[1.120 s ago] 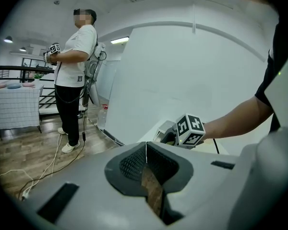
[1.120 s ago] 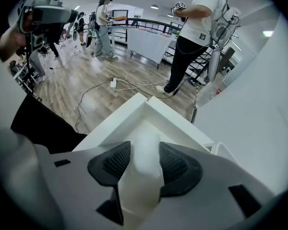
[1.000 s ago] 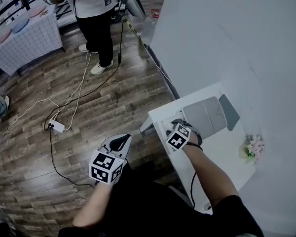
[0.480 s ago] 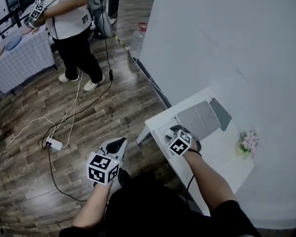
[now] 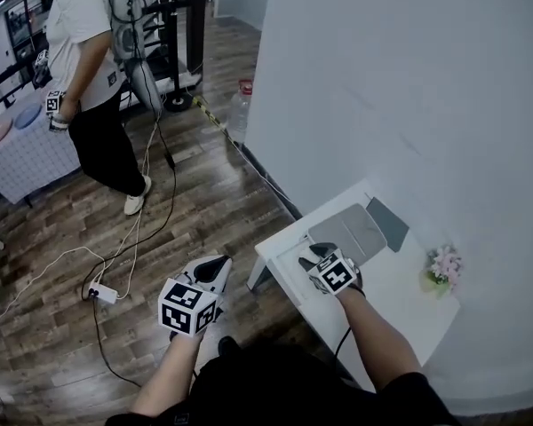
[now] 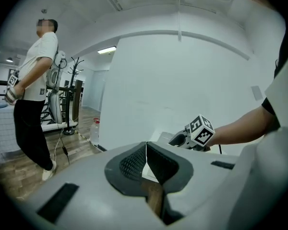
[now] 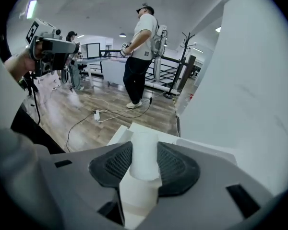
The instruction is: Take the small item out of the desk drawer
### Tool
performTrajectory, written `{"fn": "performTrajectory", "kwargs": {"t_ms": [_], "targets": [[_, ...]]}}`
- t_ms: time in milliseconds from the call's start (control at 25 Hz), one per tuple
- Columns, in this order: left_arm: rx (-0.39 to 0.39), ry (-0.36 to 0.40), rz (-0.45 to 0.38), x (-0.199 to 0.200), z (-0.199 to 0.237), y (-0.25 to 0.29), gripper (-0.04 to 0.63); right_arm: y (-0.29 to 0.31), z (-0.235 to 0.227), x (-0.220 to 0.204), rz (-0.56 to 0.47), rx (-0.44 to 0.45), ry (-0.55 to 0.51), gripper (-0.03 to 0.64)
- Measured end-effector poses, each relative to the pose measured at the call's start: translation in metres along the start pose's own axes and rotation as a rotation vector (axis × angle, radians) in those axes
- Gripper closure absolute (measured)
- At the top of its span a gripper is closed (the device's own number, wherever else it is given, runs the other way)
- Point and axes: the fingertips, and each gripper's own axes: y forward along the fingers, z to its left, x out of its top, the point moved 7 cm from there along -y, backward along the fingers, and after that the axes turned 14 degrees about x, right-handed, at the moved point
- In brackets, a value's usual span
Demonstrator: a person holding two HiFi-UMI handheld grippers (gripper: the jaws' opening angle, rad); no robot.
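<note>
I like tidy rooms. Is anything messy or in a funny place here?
Yes: a power strip and loose cables sprawl across the wooden floor, easy to trip over. A bottle stands on the floor by the wall.

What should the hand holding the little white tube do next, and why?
Probably carry it over a bare part of the desk top and set it down. The right gripper has its jaws clamped on the white tube, held up above the desk's edge, so lifting seems done. The left gripper is shut and empty, off beside the desk.
</note>
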Motion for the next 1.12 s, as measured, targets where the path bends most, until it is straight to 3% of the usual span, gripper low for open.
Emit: {"fn": "performTrajectory", "kwargs": {"t_ms": [400,840,1120], "targets": [[-0.025,0.083,-0.011,0.035,-0.065,0.036,0.583,-0.085,-0.014,-0.006,-0.345,0.045,0.005,0.456],[-0.053,0.144,-0.034,0.087,-0.12,0.062,0.583,-0.204,-0.03,-0.007,-0.678,0.041,-0.076,0.457],[-0.147,0.103,-0.116,0.124,-0.152,0.053,0.583,-0.262,-0.021,-0.004,-0.825,0.029,-0.115,0.457]]}}
